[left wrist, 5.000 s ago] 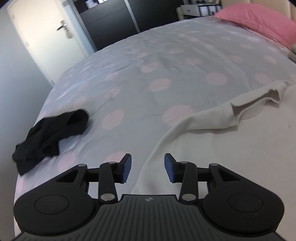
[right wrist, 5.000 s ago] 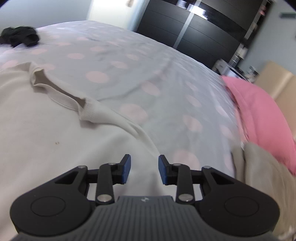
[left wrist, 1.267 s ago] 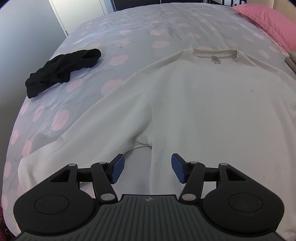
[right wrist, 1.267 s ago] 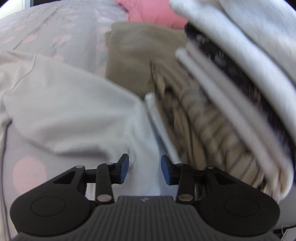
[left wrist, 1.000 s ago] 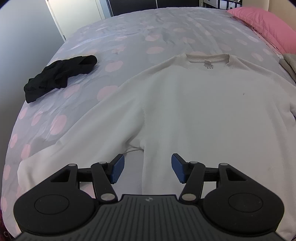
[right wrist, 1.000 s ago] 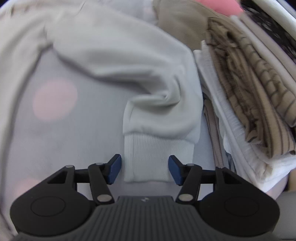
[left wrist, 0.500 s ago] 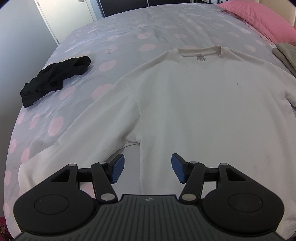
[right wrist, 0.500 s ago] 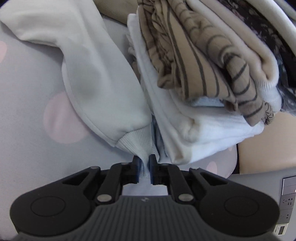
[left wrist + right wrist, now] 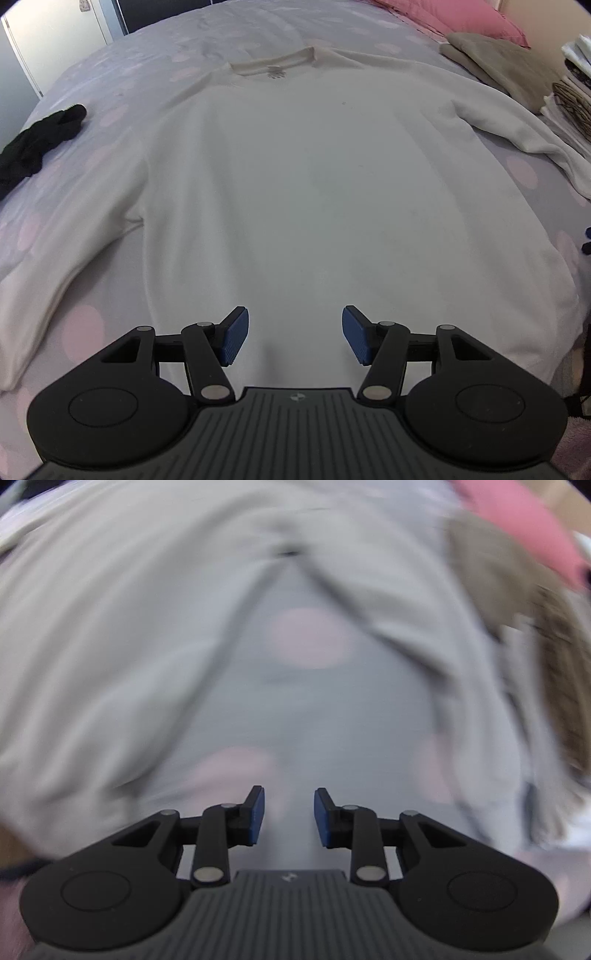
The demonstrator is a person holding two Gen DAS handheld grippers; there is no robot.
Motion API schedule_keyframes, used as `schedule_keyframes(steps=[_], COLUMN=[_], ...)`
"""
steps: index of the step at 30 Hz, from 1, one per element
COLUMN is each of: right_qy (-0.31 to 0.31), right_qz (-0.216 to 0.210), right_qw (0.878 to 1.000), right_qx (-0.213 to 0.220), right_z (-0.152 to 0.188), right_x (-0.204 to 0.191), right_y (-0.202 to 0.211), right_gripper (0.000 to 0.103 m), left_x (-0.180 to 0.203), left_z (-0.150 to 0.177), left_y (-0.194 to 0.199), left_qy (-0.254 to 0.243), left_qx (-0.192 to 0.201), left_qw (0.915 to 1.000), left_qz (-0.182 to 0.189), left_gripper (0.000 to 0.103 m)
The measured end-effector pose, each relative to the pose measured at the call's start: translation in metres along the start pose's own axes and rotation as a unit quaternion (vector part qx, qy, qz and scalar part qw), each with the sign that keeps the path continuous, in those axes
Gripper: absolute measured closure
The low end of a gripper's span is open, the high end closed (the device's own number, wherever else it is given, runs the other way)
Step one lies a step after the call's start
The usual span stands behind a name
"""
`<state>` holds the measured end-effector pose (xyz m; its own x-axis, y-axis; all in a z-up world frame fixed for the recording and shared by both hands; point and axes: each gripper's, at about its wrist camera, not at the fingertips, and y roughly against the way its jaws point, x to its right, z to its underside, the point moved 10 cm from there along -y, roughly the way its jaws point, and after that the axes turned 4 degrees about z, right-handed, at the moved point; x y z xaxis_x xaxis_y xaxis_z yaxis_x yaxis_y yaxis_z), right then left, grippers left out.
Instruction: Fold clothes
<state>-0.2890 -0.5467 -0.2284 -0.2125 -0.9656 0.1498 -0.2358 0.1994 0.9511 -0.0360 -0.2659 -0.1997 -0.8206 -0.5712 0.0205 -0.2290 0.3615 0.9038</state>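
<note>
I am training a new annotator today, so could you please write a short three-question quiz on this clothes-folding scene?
1. True or false: the left tool is clamped on the white sweatshirt.
2. Multiple choice: what lies on the bedspread off to the sweatshirt's left in the left wrist view? A) a pink towel B) a black garment C) a striped sock
3. Fill in: the sweatshirt lies spread flat with its neckline toward the ____ side of the bed.

Key
1. False: its jaws stand open above the hem and hold nothing.
2. B.
3. Far; the pink pillow lies at the far right.
</note>
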Motion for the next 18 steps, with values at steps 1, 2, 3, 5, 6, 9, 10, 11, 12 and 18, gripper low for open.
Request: schedule_keyframes(steps=[1,2,3,5,6,9,10,11,12,18], right_qy=[0.019,0.037,0.049,0.074,0.087,0.114,0.119,0.122,0.125,0.129], right_qz=[-0.03,-0.057,-0.074,-0.099,-0.108,-0.118,-0.12,-0.125,-0.128,-0.122], right_qw=[0.999,0.998,0.996,0.992,0.99,0.986,0.985,0.984,0.983,0.983], right_qx=[-0.005,-0.011,-0.017,-0.028,-0.032,-0.039,-0.041,-0.044,-0.047,-0.046], right_z=[0.002,0.005,0.008,0.014,0.017,0.02,0.02,0.02,0.02,0.024], right_x=[-0.007,-0.014,-0.022,-0.036,-0.043,-0.055,-0.057,-0.06,-0.062,-0.063], right_y=[-0.003,-0.005,-0.006,-0.009,-0.011,-0.015,-0.017,-0.019,-0.02,-0.021], right_gripper=[0.07,0.069,0.069,0.069,0.069,0.069,0.069,0.069,0.069,0.071], left_x=[0.008,0.016,0.023,0.038,0.044,0.056,0.06,0.063,0.064,0.062], left_z=[0.007,0.013,0.018,0.028,0.033,0.048,0.052,0.057,0.063,0.08], left_y=[-0.001,-0.002,-0.003,-0.004,-0.006,-0.015,-0.018,-0.021,-0.025,-0.042], left_qy=[-0.001,-0.002,-0.003,-0.004,-0.003,0.009,0.013,0.016,0.017,-0.011], left_qx=[-0.002,-0.004,-0.005,-0.007,-0.01,-0.03,-0.037,-0.045,-0.056,-0.096], left_qw=[1.0,1.0,0.9999,0.9999,0.9998,0.9994,0.9991,0.9987,0.9982,0.9951], left_qz=[0.004,0.007,0.009,0.013,0.014,0.017,0.018,0.016,0.013,-0.022], left_gripper=[0.049,0.049,0.049,0.049,0.049,0.049,0.049,0.049,0.049,0.049])
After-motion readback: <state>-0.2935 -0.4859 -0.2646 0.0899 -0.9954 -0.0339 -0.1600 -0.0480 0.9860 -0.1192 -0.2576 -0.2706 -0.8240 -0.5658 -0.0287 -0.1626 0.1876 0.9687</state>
